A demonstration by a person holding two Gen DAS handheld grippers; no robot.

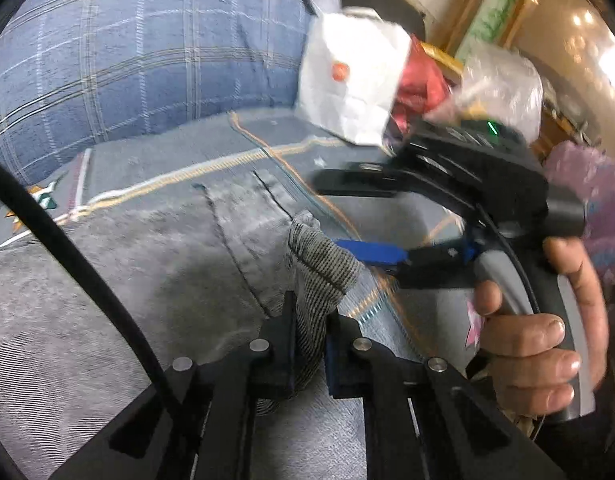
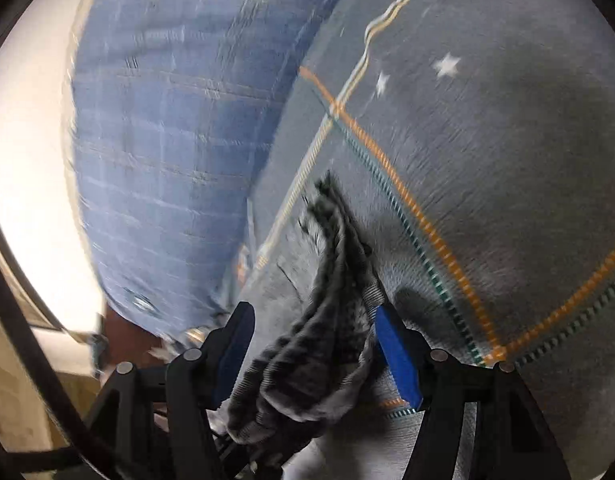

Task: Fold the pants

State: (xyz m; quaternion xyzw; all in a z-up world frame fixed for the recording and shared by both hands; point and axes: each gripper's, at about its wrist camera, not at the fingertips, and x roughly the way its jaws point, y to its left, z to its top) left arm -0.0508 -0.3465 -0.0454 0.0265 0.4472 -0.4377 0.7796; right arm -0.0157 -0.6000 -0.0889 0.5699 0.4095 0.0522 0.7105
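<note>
1. Left claw (image 1: pixel 309 332), lower centre of its view, is clenched on a ribbed fold of the grey pants (image 1: pixel 155 264).
2. Right claw (image 2: pixel 313 344) stands spread; bunched pants (image 2: pixel 307 364) lie between its fingers, contact indistinct through blur.
3. Pants rest on a grey patterned bedspread (image 2: pixel 487 128); a blue plaid cushion (image 1: pixel 127 48) fills the upper left.

Left gripper (image 1: pixel 311 340) clamped on a raised fold of grey pants (image 1: pixel 319 276). Right gripper (image 1: pixel 371 220) just beyond, jaws apart, held by a hand (image 1: pixel 535 340). Behind, a blue plaid cushion (image 1: pixel 147 48).
</note>
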